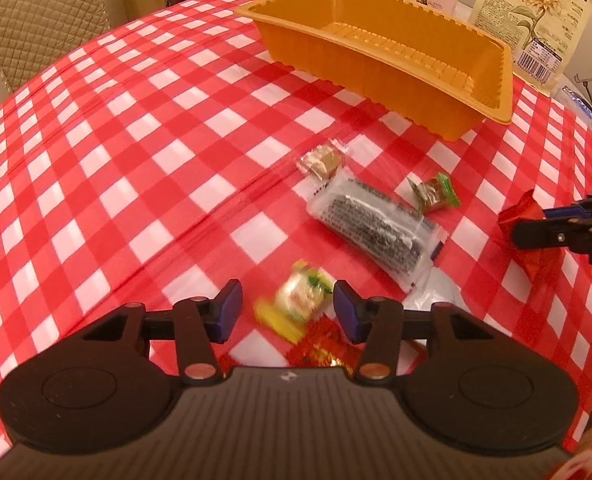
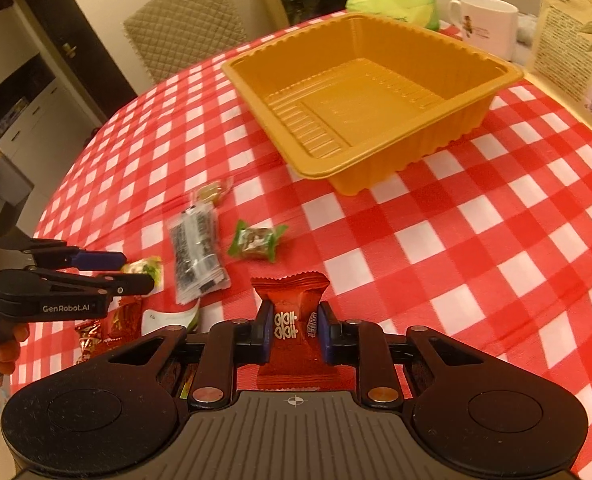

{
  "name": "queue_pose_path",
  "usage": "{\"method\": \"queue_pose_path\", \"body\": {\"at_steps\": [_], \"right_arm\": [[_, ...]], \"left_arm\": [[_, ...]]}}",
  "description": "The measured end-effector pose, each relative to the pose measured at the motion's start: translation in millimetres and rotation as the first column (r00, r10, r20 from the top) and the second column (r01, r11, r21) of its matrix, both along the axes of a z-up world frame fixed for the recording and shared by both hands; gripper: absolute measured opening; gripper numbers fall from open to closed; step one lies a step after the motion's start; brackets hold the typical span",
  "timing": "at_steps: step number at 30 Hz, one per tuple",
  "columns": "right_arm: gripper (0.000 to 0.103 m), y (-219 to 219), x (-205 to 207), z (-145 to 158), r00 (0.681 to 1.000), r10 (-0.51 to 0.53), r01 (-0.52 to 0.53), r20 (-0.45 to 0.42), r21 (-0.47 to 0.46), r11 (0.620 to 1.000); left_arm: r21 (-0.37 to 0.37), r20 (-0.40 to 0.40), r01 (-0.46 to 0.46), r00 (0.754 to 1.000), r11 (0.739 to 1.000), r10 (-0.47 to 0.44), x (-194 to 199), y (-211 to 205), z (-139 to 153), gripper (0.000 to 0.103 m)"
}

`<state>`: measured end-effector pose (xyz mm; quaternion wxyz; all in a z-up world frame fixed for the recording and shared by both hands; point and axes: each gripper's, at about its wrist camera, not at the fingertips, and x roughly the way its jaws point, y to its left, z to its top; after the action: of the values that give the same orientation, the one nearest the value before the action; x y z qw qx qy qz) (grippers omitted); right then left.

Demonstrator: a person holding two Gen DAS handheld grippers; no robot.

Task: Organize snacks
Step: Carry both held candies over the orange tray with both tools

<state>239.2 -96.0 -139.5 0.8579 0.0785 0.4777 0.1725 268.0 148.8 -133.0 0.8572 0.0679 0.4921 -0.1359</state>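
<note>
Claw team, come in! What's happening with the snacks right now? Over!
Right claw shut on red snack packet. Left claw open around yellow-green candy. Orange tray empty, path to it clear.

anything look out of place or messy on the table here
Nothing damaged or spilled. The snacks just lie scattered on the checked cloth, none yet in the empty orange tray; a green-wrapped candy and a dark packet sit askew.

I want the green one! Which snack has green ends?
The small candy beside the long dark packet: only its wrapper has green twisted ends.
</note>
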Motion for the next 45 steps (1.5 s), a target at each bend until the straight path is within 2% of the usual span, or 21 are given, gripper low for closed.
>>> {"method": "queue_pose_path", "body": {"at_steps": [2,13,20,28,37,45], "right_arm": [[0.023,-2.9,-0.3,0.1,1.0,-0.012,0.012,-0.001,-0.001,1.0],[0.023,-14.6,-0.8,-1.3,0.999,-0.052,0.052,-0.01,0.001,0.999],[0.023,-15.7,-0.7,3.4,0.999,-0.046,0.046,0.002,0.009,0.999],[0.023,-35.8,4.9,26.7,0.996,-0.071,0.07,0.05,0.034,0.997],[0.023,-64.0,50.2,69.7,0.975,-0.139,0.129,0.172,0.068,0.989],[0.023,-56.5,107.8,72.1,0.971,-0.15,0.136,0.188,0.083,0.987]], "left_arm": [[0.006,0.001,0.009,1.0,1.0,-0.009,2.9,-1.5,-1.2,0.047],[-0.035,-0.026,0.002,1.0,0.999,-0.003,-4.4,1.4,0.8,0.019],[-0.044,-0.015,-0.012,1.0,0.999,0.012,-7.9,-1.7,6.1,0.019],[-0.08,0.075,0.003,0.997,0.997,0.003,-1.3,-12.7,45.3,0.019],[-0.129,0.174,0.059,0.984,0.99,-0.036,50.2,-46.6,82.2,0.019],[-0.173,0.192,0.086,0.98,0.981,-0.052,107.9,-91.5,91.5,0.019]]}}
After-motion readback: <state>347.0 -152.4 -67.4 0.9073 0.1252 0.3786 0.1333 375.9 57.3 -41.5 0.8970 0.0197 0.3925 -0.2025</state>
